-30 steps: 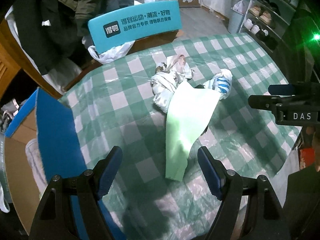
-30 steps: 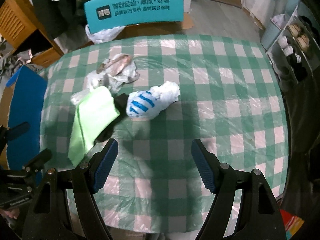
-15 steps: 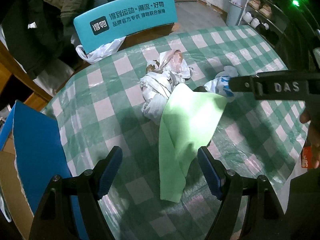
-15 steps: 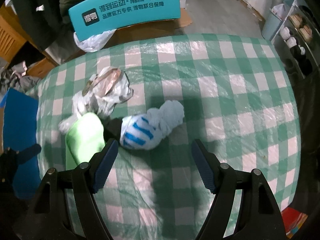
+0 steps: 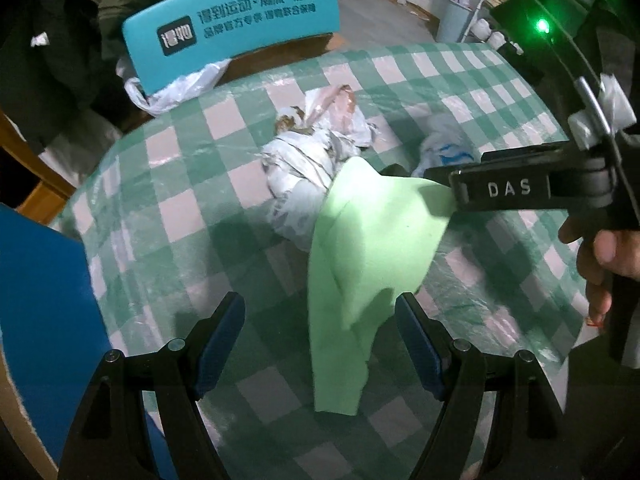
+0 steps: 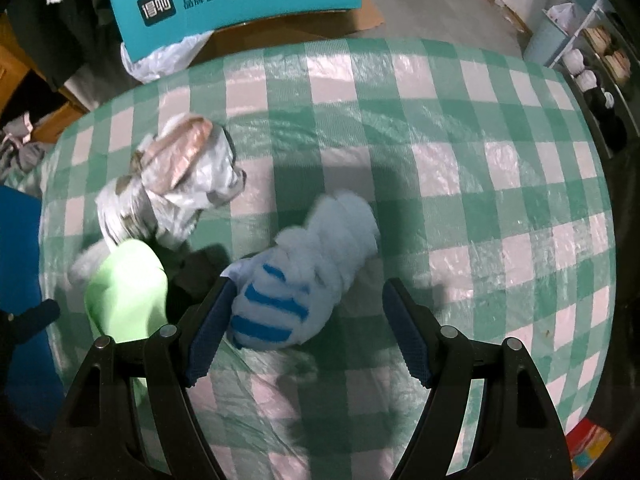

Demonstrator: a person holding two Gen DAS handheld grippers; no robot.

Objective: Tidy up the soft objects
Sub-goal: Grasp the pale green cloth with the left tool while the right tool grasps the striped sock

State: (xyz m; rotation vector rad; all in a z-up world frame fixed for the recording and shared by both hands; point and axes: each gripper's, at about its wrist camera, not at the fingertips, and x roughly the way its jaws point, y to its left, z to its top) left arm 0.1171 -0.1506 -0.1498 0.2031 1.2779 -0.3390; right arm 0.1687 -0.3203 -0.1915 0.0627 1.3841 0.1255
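A light green cloth (image 5: 360,256) lies draped on the green-checked table (image 5: 172,208), and its lower end reaches between the fingers of my left gripper (image 5: 320,340). That gripper is open just above it. Beyond it sits a crumpled white plastic bundle (image 5: 304,168). A white soft bundle with blue stripes (image 6: 296,280) lies between the blue pads of my right gripper (image 6: 308,332), which is open and not pressing it. In the left wrist view the right gripper's black body (image 5: 508,188) crosses over the cloth's far edge and half hides the striped bundle (image 5: 444,152). In the right wrist view the green cloth (image 6: 128,292) is at the left.
A teal chair back (image 5: 232,36) with a white plastic bag (image 5: 176,88) stands behind the table. A blue-lined cardboard box (image 5: 40,320) is at the left edge. A shoe rack (image 6: 600,60) stands to the right. A dark item (image 6: 196,272) lies beside the cloth.
Both grippers have sunk toward the table. The right one has come over the striped bundle, which now lies between its fingers. The left one is closer to the green cloth.
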